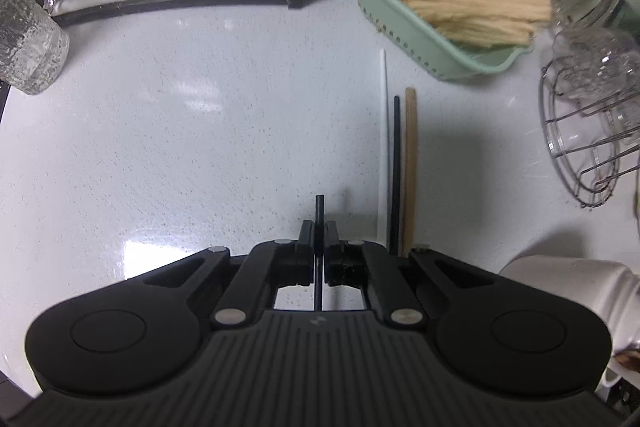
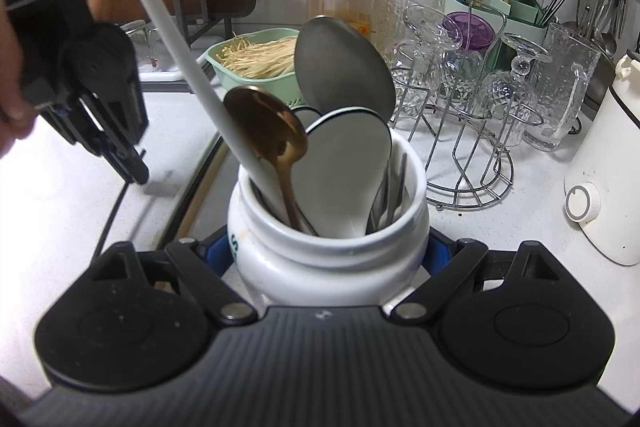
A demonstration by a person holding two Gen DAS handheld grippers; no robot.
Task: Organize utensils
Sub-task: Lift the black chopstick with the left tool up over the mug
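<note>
Left gripper (image 1: 320, 227) clenched on a black chopstick (image 1: 319, 211) above the white worktop (image 1: 180, 127); three more chopsticks (image 1: 396, 167) lie alongside. Right gripper (image 2: 328, 259) grasps the white utensil jar (image 2: 332, 267) holding spoons (image 2: 344, 67)

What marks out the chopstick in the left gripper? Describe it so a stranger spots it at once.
Over the white counter, find the left gripper. Its fingers pinch the held black chopstick, its end poking out ahead. The white chopstick, loose black chopstick and wooden chopstick lie side by side to its right, ungripped.
</note>
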